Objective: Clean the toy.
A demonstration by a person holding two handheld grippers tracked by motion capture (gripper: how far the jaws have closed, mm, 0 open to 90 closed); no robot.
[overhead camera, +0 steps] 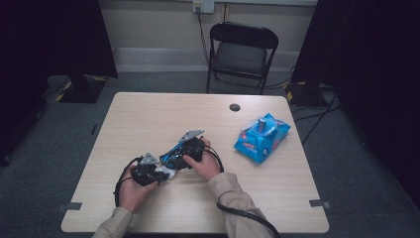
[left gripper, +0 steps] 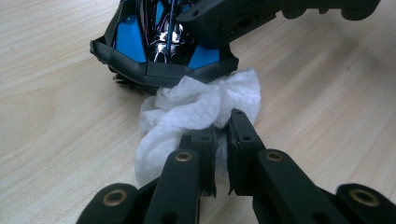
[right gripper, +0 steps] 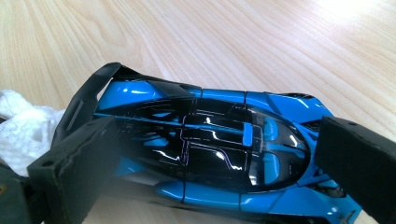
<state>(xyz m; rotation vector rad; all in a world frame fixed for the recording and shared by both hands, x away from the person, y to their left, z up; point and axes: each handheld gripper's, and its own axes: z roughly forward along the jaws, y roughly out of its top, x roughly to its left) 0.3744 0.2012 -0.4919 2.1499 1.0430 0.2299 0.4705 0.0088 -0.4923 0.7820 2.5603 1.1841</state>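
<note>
Wiping is under way: our left gripper (overhead camera: pixel 159 174) is clamped on a crumpled white wipe (left gripper: pixel 196 109), which sits just ahead of its jaws and touches the rear wing of the blue toy car (right gripper: pixel 210 149). To its right, our right gripper (overhead camera: pixel 184 159) pinches the car by its sides. We judge the body remains to be wiped; the wipes pack (overhead camera: pixel 261 137) lies well apart.
</note>
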